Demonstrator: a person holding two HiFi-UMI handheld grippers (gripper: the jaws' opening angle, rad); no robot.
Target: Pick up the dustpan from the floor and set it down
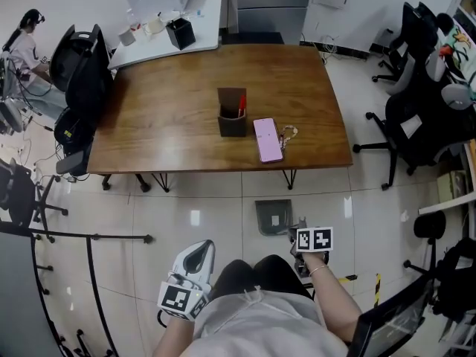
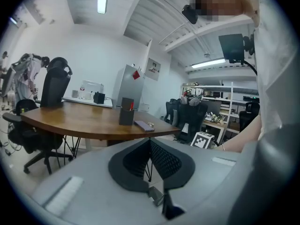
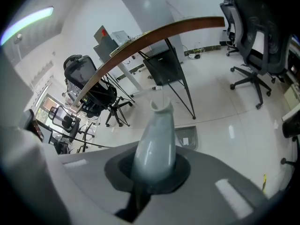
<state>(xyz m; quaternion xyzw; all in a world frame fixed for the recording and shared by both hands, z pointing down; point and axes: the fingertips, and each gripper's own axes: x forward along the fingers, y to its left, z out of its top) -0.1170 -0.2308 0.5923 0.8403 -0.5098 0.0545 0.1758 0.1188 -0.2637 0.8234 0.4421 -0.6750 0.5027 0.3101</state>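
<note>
Reaching step: the right gripper (image 1: 297, 230) hovers just near of the floor dustpan (image 1: 274, 216), jaws closed and empty. The left gripper (image 1: 199, 250) has its jaws closed too. Next, I'd say, the right opens and grips the pan.

White top (image 1: 262, 327), black trousers (image 1: 251, 274).

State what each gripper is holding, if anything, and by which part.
Nothing is held. The left gripper and right gripper have jaws together on nothing; the flat grey dustpan lies on the floor, apart from both.

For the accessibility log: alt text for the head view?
A grey plastic dustpan lies on the white tiled floor before a brown wooden table; the right gripper hangs close beside it, the left gripper lower left.
</note>
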